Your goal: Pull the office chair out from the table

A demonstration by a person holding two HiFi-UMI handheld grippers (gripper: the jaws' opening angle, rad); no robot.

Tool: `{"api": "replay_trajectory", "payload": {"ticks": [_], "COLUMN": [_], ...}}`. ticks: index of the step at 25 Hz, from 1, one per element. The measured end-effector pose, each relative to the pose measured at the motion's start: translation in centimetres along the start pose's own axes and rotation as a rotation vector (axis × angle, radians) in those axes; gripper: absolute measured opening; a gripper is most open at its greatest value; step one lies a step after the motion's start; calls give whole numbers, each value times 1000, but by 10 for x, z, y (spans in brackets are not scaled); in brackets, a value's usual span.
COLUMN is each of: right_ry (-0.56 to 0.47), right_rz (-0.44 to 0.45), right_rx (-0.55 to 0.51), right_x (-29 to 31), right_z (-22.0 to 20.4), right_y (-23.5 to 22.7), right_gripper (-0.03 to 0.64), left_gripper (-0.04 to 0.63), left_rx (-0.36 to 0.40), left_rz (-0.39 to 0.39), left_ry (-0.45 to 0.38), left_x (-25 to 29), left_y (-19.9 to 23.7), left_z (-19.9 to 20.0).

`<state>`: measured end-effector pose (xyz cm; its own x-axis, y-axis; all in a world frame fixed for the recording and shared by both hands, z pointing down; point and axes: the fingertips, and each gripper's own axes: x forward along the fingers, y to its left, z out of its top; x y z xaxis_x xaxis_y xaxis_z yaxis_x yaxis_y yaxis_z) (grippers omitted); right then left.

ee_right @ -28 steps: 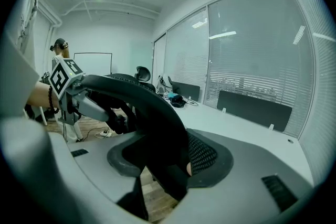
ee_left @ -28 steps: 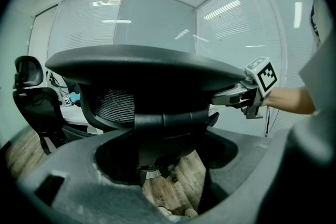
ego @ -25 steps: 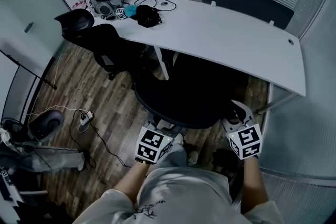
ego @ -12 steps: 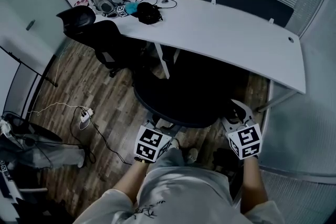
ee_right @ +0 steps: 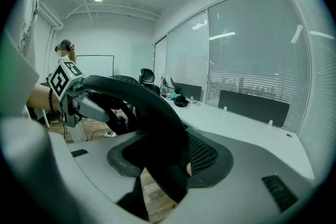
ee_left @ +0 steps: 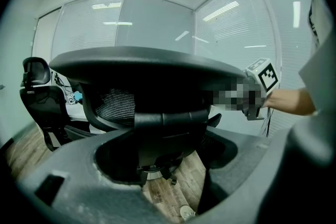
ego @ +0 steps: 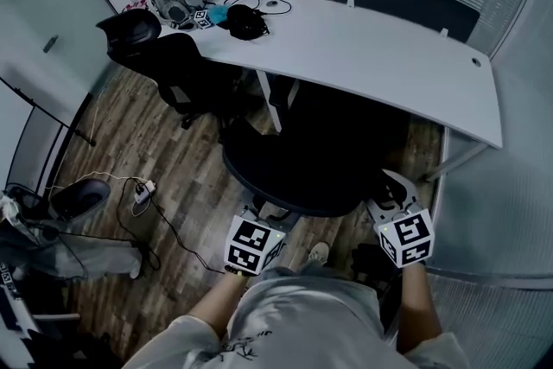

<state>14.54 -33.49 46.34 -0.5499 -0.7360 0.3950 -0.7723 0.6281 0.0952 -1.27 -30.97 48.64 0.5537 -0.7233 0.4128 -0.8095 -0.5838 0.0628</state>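
Office chair: we see the office chair standing close to the white table, its back turned towards us and its front seemingly under the table edge.
Left gripper: the left gripper has its jaws clamped on the left part of the chair's back rim.
Right gripper: the right gripper has its jaws pinched on the right part of that rim.
Done: we judge both grips set.
Left: most of the pull; the chair has yet to come clear of the table.
Writing: we read no brand or words, only black-and-white square markers on the gripper cubes.
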Motion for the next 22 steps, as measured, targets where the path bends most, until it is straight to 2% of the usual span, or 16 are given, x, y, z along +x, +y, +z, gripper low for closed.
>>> {"api": "replay_trajectory", "payload": {"ticks": [22], "right_ry": [-10], "right_rz": [-62], "right_rx": [38], "right_x": [-71], "right_z": [-21], "right_y": [85], "right_gripper": [189], "left_gripper": [321], "left_rx": [-5], "left_rz": [1], "left_ry": [-32], "left_x": [-90], "left_y": [-44], "left_z": [-37]}}
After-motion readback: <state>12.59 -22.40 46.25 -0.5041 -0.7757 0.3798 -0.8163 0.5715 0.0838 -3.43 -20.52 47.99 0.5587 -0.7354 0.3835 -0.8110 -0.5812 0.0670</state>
